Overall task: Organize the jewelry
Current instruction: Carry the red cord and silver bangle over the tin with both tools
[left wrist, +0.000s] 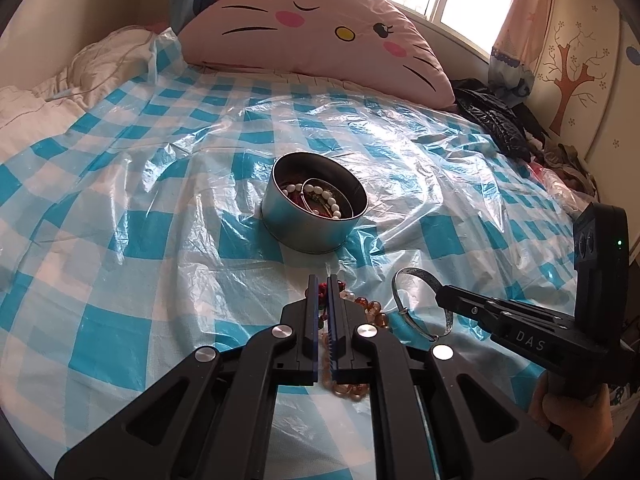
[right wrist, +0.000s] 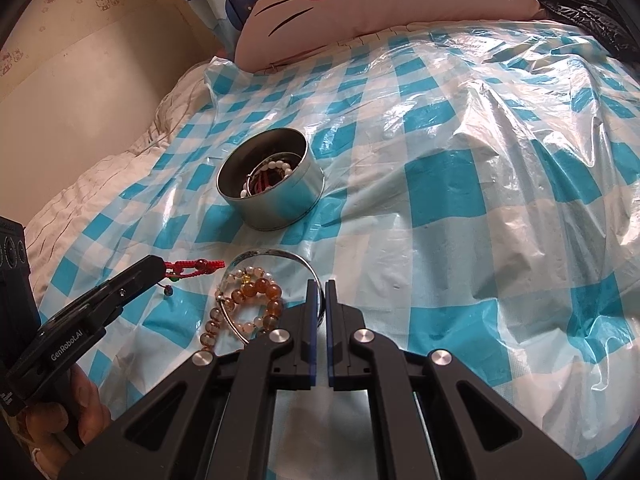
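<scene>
Both fingers pinched narrow, left gripper point(left wrist: 323, 284) on red cord bracelet point(right wrist: 188, 268), right gripper point(right wrist: 319, 290) on silver bangle point(left wrist: 416, 304); I'd lift clear of amber beads point(right wrist: 244, 304), release over tin point(left wrist: 316, 204).

I count two grippers: my left gripper point(left wrist: 323, 280) pinches one red cord bracelet point(right wrist: 188, 269), and my right gripper point(right wrist: 319, 285) clamps one silver bangle point(left wrist: 416, 304). On the one checkered plastic sheet point(left wrist: 120, 208) at about 12 o'clock from my left fingers sits one round tin point(left wrist: 314, 204), and inside it I make out one white bead bracelet point(left wrist: 320, 196), one bangle and some reddish pieces I cannot count. Loose near 10 o'clock of my right fingers lie one amber bead bracelet point(right wrist: 256, 300) and one pale bead bracelet point(right wrist: 248, 272), and one pink cat-face pillow point(left wrist: 320, 28) lies at 12 o'clock beyond the tin.
</scene>
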Demonstrator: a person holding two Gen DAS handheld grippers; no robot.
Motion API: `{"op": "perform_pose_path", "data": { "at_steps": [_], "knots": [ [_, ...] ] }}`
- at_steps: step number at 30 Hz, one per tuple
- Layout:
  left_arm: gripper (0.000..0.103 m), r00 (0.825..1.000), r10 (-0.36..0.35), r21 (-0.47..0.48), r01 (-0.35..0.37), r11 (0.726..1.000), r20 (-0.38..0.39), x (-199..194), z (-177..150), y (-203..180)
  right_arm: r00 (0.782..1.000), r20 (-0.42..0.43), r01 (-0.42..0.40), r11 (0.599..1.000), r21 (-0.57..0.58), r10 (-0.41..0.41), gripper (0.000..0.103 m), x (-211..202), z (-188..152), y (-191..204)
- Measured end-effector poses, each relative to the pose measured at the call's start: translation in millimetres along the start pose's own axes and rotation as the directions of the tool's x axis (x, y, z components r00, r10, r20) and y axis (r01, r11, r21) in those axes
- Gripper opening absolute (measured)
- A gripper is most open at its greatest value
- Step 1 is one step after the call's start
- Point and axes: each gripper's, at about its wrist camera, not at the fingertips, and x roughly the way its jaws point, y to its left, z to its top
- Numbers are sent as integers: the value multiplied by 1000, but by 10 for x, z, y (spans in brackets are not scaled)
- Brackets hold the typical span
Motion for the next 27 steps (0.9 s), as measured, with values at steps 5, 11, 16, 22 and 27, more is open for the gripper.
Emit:
{"op": "perform_pose_path", "data": {
  "at_steps": [5,11,16,22,27],
  "knots": [
    [4,1000,4,8,-4,1000,-1,3,-4,-11,1000,4,21,999,-25,-21,4,-11,-1,37],
    [4,1000,6,8,-6,1000,17,-33,13,-17,1000,18,12,1000,-3,-12,4,-39,12,0],
    [4,998,10,41,-13,999,62,-124,54,-71,997,77,6,1000,0,-6,4,-136,68,32],
    [4,995,-6,54,0,999,103,-191,138,-134,985,169,-29,998,47,20,4,-266,193,73],
    [4,992,-17,45,12,999,129,-218,202,-170,978,206,-48,996,77,32,4,-294,288,107]
  ]
}}
